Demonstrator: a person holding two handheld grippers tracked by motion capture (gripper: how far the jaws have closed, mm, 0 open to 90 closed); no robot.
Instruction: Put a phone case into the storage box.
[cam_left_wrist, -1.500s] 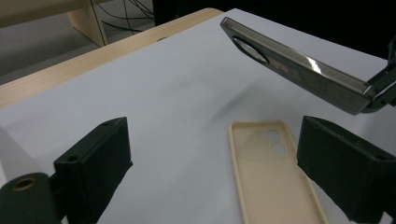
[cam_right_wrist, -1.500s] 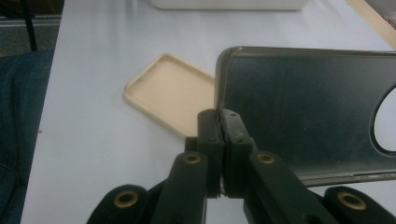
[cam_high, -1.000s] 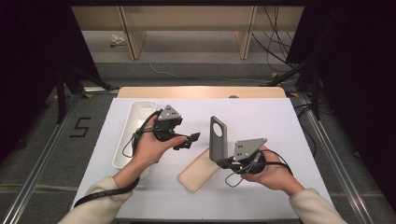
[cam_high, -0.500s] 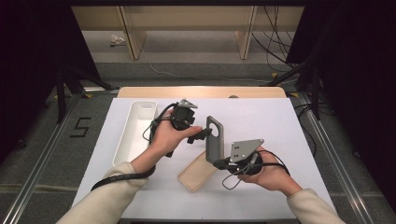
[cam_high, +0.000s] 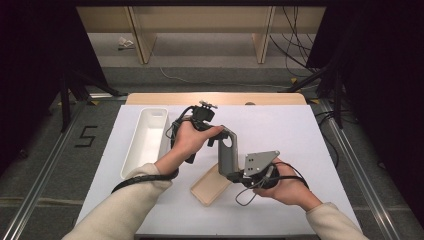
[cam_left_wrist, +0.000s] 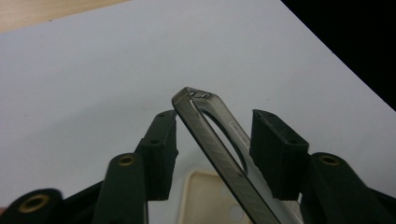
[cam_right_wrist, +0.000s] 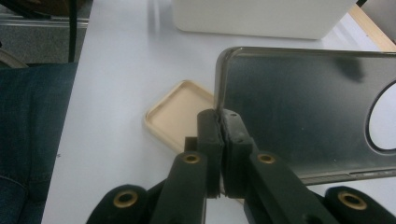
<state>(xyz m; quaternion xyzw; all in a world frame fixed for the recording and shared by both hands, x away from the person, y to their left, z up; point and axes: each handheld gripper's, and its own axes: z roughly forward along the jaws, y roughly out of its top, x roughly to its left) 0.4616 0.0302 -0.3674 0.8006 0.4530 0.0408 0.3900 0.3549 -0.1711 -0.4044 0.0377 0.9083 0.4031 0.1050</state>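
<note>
A dark see-through phone case stands upright above the white table. My right gripper is shut on its lower edge; in the right gripper view the jaws pinch the case at its corner. My left gripper is open, and its two pads straddle the case's top edge without touching it. A beige phone case lies open side up on the table below, also seen as the beige case and the beige case.
A long white tray lies along the table's left side, also seen as the white tray. A wooden strip borders the table's far edge. Dark stands and cables surround the table.
The left gripper has swung right from beside the tray to the dark case's top, and its open jaws now straddle it. The right gripper has kept its hold, shifting slightly.
</note>
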